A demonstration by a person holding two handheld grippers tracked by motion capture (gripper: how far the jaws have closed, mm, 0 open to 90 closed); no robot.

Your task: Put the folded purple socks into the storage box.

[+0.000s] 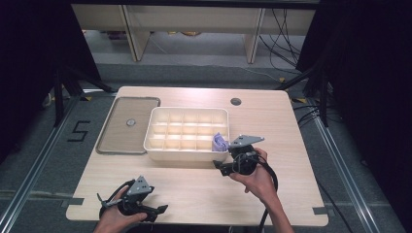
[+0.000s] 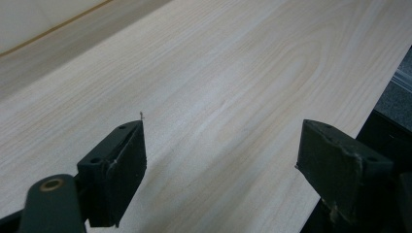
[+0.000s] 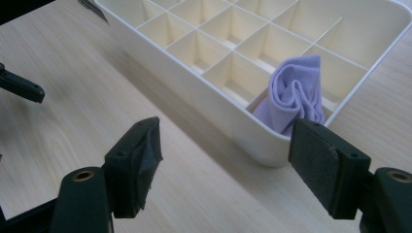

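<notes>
High view pictures place a white plastic organiser tray with a grid of small compartments [image 1: 189,130] near the middle of the pale wooden worktop [image 1: 194,189], with a flat brown rectangular lid [image 1: 127,125] laid just beside it on its left. A rolled lilac cloth [image 1: 219,142] is seen standing in the compartment at the tray's near right corner, its top poking above the rim. The right tongs [image 1: 218,166] are held just in front of that corner, apart from the tray, and in the right gripper view the jaws are spread wide with nothing between them; the lilac cloth [image 3: 293,97] is seen ahead and slightly right of the centre line, just beyond the tray's near wall [image 3: 204,102]. The roll's long axis is judged to run roughly upright, leaning a little away from the tongs. The left tongs [image 1: 163,208] are rested low at the near left edge of the worktop, well apart from the tray, and in the left gripper view their jaws are likewise spread wide over bare wood [image 2: 233,87]. The right hand [image 1: 257,177] is therefore much the nearer, and any coming move on the cloth is judged to call for a short advance forward and slightly right over the tray wall.
</notes>
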